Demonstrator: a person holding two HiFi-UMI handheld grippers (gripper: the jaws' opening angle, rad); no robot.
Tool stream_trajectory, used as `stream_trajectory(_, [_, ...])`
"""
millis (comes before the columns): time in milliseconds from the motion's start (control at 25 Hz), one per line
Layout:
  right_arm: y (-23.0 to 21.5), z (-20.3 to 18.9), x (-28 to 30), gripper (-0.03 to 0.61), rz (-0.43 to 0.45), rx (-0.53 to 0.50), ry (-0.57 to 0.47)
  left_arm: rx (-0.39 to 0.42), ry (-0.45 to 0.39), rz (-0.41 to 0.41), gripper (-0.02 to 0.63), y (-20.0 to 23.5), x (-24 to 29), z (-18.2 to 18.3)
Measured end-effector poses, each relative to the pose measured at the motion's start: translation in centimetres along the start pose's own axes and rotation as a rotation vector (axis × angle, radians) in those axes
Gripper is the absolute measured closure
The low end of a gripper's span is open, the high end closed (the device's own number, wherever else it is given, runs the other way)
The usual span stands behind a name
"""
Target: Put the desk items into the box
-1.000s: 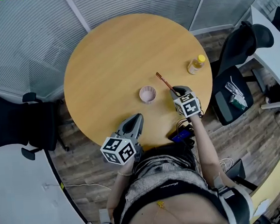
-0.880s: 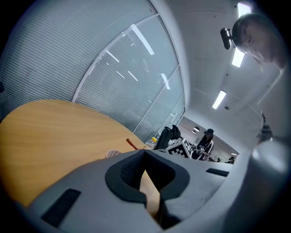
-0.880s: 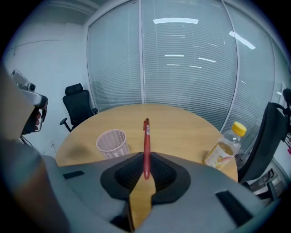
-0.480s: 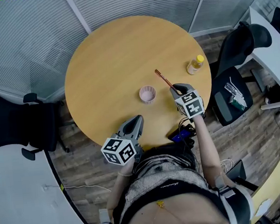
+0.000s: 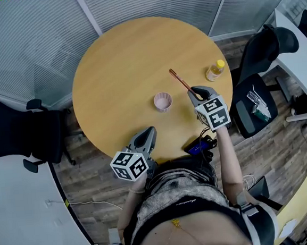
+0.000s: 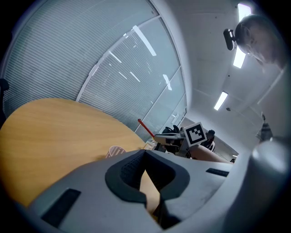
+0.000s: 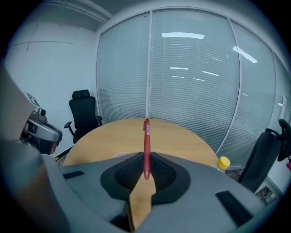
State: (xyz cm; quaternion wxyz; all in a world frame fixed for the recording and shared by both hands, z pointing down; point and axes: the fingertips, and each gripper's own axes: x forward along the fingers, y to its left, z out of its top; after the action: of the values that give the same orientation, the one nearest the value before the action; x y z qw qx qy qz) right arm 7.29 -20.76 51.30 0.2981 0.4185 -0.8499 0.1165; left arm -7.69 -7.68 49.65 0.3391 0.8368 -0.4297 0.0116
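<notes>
I am holding the right gripper [image 7: 145, 174] clamped on the red pen [image 7: 146, 141]. The right gripper view is showing the two dark pads pressing the pen's near end, with the barrel projecting forward and upward past the tips. Over the last second I have been raising this gripper. Its marker cube is now appearing larger in the head view, and the pen's far end is sitting higher over the round wooden table [image 5: 126, 57] than it was. I judge that the pen is now clear of the tabletop, so the pick is complete and the carry to the container is the step in hand.

I am keeping the left gripper [image 6: 145, 154] parked at the near edge of the table. Its pads are meeting at the tips with nothing between them, and it has not moved.

A small pink ribbed cup [image 5: 163, 101] is standing on the table just left of the pen. A yellow-capped bottle [image 5: 215, 70] is standing well apart, near the right rim.

- No box is appearing in any view. The pink cup may be the receptacle, but I cannot confirm this.
- The right gripper's pads are covering the pen's gripped end.
- The left gripper's body is cutting off most of the cup in its own view.
- A blue item [image 5: 198, 147] with cables below the table edge is too small to identify.
</notes>
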Motion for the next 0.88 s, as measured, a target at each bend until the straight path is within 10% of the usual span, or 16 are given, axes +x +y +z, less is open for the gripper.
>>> stream_trajectory(880, [1.4, 2.2, -1.9, 0.518, 0.033, -0.069, -0.012, -0.021, -0.001, 0.019, 0.612, 0.5, -0.6, -0.6])
